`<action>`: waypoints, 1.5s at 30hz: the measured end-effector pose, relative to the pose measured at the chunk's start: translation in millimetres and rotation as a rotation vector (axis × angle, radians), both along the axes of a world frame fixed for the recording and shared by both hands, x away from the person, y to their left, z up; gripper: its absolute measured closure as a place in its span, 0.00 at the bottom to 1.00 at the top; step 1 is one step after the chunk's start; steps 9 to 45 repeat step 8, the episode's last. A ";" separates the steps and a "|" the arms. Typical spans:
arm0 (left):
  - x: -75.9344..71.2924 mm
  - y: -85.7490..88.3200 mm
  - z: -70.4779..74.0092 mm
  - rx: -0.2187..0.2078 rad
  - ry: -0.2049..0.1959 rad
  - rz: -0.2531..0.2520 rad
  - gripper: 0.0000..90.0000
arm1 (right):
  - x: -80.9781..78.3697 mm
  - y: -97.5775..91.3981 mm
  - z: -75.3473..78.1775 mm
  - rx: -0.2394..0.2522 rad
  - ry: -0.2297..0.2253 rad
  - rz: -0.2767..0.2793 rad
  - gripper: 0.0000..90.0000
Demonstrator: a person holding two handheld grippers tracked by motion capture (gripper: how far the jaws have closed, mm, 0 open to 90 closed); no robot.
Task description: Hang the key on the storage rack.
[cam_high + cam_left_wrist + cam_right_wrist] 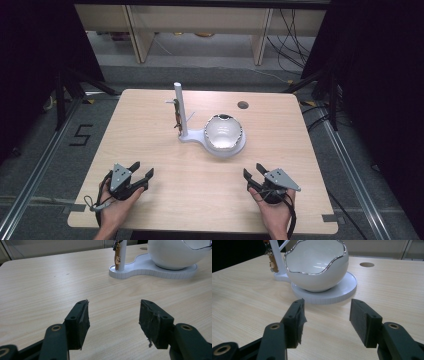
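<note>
While you hold both tools low at the near edge of the bench point(150, 145), the high view puts your left gripper point(142, 170) and right gripper point(254, 172) well short of the egg-shaped bowl point(223, 131), one to either side of it, each with jaws spread wide and nothing between them. That bowl sits on a white stand point(195, 135) whose thin post point(179, 105) rises just left of it, with a small trinket point(176, 119) hanging on the post.

From the left gripper view, the post point(122, 255) and its dangling gold charm point(117, 257) lie ahead of the empty, wide-open jaws, to the bowl's left. Come in too fast and I think you'd knock the post and tip the light stand.

From the right gripper view, the bowl point(317, 267) sits straight ahead, its jagged silvered rim point(293, 270) tilted toward you. Glazed and rounded, it would likely slip from a pinch or roll off its base point(342, 290).
</note>
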State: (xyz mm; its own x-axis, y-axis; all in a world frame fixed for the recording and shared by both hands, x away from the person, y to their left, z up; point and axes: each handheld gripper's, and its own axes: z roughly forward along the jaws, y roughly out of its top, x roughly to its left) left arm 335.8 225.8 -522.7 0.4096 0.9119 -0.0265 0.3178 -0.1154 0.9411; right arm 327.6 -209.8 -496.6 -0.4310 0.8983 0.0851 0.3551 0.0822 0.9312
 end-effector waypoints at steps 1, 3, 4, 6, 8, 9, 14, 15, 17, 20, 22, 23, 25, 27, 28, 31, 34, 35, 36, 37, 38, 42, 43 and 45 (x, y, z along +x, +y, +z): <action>-0.6 -0.5 0.1 0.003 0.000 0.003 0.45 | -0.2 -0.4 -0.1 -0.001 0.000 0.001 0.52; -0.8 -1.4 0.0 0.004 -0.007 -0.002 0.45 | -0.9 -1.6 -0.2 -0.004 -0.004 -0.002 0.51; -0.6 -1.9 0.1 0.005 -0.007 -0.001 0.45 | -1.3 -1.3 -0.4 0.004 0.008 -0.011 0.51; -0.4 -1.8 0.1 0.004 -0.006 0.002 0.44 | -1.3 -1.7 -0.6 0.014 0.008 -0.013 0.51; 0.0 -1.9 -0.3 -0.004 -0.009 0.004 0.44 | -2.0 -1.9 0.0 0.010 0.018 -0.018 0.51; 0.0 -1.9 -0.3 -0.004 -0.009 0.004 0.44 | -2.0 -1.9 0.0 0.010 0.018 -0.018 0.51; 0.0 -1.9 -0.3 -0.004 -0.009 0.004 0.44 | -2.0 -1.9 0.0 0.010 0.018 -0.018 0.51; 0.0 -1.9 -0.3 -0.004 -0.009 0.004 0.44 | -2.0 -1.9 0.0 0.010 0.018 -0.018 0.51; 0.0 -1.9 -0.3 -0.004 -0.009 0.004 0.44 | -2.0 -1.9 0.0 0.010 0.018 -0.018 0.51; 0.0 -1.9 -0.3 -0.004 -0.009 0.004 0.44 | -2.0 -1.9 0.0 0.010 0.018 -0.018 0.51; 0.0 -1.9 -0.3 -0.004 -0.009 0.004 0.44 | -2.0 -1.9 0.0 0.010 0.018 -0.018 0.51; 0.0 -1.9 -0.3 -0.004 -0.009 0.004 0.44 | -2.0 -1.9 0.0 0.010 0.018 -0.018 0.51; 0.0 -1.9 -0.3 -0.004 -0.009 0.004 0.44 | -2.0 -1.9 0.0 0.010 0.018 -0.018 0.51; 0.0 -1.9 -0.3 -0.004 -0.009 0.004 0.44 | -2.0 -1.9 0.0 0.010 0.018 -0.018 0.51; 0.0 -1.9 -0.3 -0.004 -0.009 0.004 0.44 | -2.0 -1.9 0.0 0.010 0.018 -0.018 0.51; 0.0 -1.9 -0.3 -0.004 -0.009 0.004 0.44 | -2.0 -1.9 0.0 0.010 0.018 -0.018 0.51; 0.0 -1.9 -0.3 -0.004 -0.009 0.004 0.44 | -2.0 -1.9 0.0 0.010 0.018 -0.018 0.51; 0.0 -1.9 -0.3 -0.004 -0.009 0.004 0.44 | -2.0 -1.9 0.0 0.010 0.018 -0.018 0.51; 0.0 -1.9 -0.3 -0.004 -0.009 0.004 0.44 | -2.0 -1.9 0.0 0.010 0.018 -0.018 0.51; 0.0 -1.9 -0.3 -0.004 -0.009 0.004 0.44 | -2.0 -1.9 0.0 0.010 0.018 -0.018 0.51; 0.0 -1.9 -0.3 -0.004 -0.009 0.004 0.44 | -2.0 -1.9 0.0 0.010 0.018 -0.018 0.51; 0.0 -1.9 -0.3 -0.004 -0.009 0.004 0.44 | -2.0 -1.9 0.0 0.010 0.018 -0.018 0.51; 0.0 -1.9 -0.3 -0.004 -0.009 0.004 0.44 | -2.0 -1.9 0.0 0.010 0.018 -0.018 0.51; 0.0 -1.9 -0.3 -0.004 -0.009 0.004 0.44 | -2.0 -1.9 0.0 0.010 0.018 -0.018 0.51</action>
